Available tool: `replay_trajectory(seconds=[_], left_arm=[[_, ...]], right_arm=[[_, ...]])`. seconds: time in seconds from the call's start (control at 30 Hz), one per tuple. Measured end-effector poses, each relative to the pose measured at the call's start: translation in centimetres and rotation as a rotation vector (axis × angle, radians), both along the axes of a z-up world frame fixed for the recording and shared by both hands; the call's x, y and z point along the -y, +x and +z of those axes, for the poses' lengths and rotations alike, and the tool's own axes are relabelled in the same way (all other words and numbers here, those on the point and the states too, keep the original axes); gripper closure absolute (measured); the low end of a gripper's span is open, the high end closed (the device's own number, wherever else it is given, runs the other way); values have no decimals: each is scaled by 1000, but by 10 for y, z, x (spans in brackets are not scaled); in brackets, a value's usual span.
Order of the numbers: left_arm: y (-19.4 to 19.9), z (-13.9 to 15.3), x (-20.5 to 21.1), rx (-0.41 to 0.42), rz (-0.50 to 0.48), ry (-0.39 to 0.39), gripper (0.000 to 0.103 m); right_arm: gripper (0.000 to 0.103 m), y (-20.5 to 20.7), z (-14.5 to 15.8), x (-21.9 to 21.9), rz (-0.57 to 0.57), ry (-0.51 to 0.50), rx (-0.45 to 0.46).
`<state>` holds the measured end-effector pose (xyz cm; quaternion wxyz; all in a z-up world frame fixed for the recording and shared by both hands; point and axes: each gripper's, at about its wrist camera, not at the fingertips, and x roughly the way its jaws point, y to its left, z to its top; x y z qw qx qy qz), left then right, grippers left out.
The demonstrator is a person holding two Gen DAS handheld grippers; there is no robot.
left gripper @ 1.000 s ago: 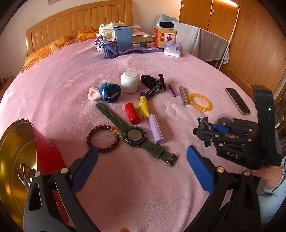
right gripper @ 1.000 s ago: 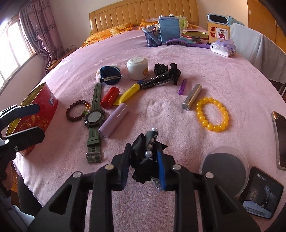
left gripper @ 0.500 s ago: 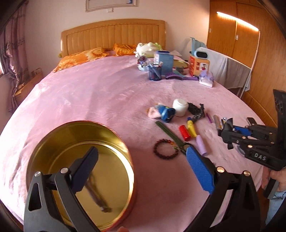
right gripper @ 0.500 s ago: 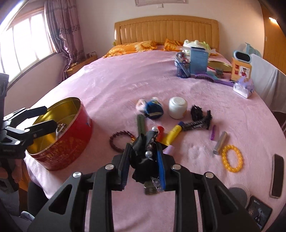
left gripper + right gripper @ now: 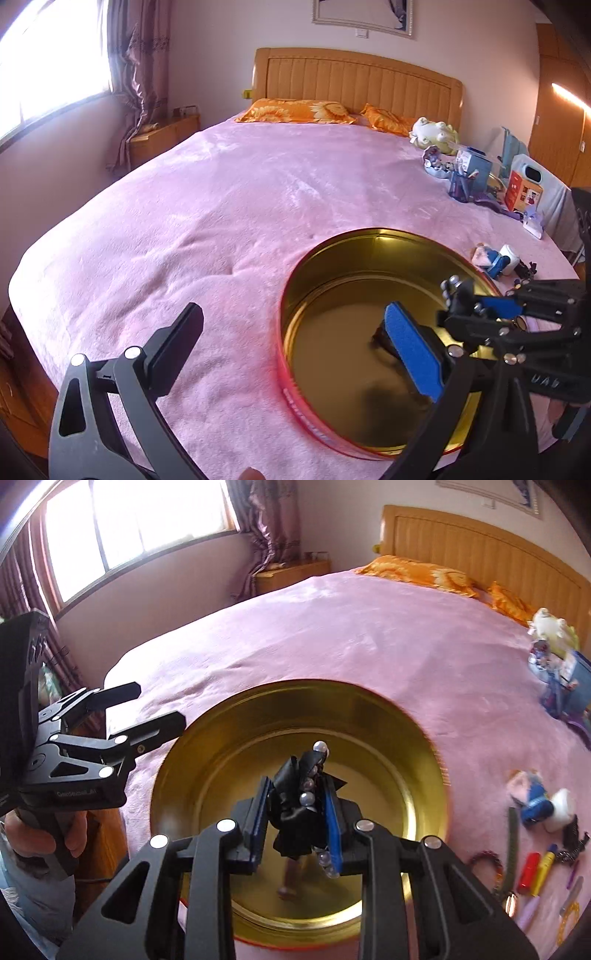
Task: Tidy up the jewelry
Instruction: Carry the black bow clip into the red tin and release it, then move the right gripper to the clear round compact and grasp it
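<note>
A round red tin with a gold inside (image 5: pixel 325 266) (image 5: pixel 369 709) stands on the pink bed. My right gripper (image 5: pixel 297 806) (image 5: pixel 476 306) is shut on a black bow hair clip with pearls (image 5: pixel 301 794) and holds it above the tin's open mouth. A small dark item (image 5: pixel 384 338) lies on the tin's floor. My left gripper (image 5: pixel 295 343) (image 5: pixel 147 709) is open and empty, at the tin's near left rim. A dark red bead bracelet (image 5: pixel 487 860), a green watch (image 5: pixel 511 853) and a yellow bead bracelet (image 5: pixel 569 923) lie on the bed to the right.
A red tube, a yellow tube (image 5: pixel 545 867), a lilac tube, a white jar (image 5: pixel 561 808) and a blue plush item (image 5: pixel 532 797) lie right of the tin. Boxes and a pen cup (image 5: pixel 461 184) stand at the far right. Orange pillows (image 5: pixel 295 110) lie at the headboard.
Both grippers have swung left from the spread of items to the tin. My right gripper has carried the bow clip over the tin's mouth. The left gripper stays open.
</note>
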<state>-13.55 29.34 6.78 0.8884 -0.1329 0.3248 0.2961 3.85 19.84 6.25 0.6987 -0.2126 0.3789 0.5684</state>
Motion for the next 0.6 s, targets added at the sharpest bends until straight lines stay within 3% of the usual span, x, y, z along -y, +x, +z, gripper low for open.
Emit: replay_trajectory(seconds=[0.2, 0.27, 0.3, 0.4, 0.6], left_arm=[[-22, -21, -24, -21, 49, -48, 7], [-22, -23, -24, -17, 49, -52, 7], [-21, -23, -23, -14, 48, -54, 7], [-17, -23, -19, -10, 37, -58, 7], [-6, -13, 4, -4, -7, -38, 7]], right_arm=[[73, -26, -41, -43, 65, -109, -14], [52, -23, -42, -41, 57, -109, -21], [47, -22, -39, -40, 50, -104, -14], [40, -17, -30, -29, 24, -87, 16], [11, -2, -7, 7, -49, -4, 2]])
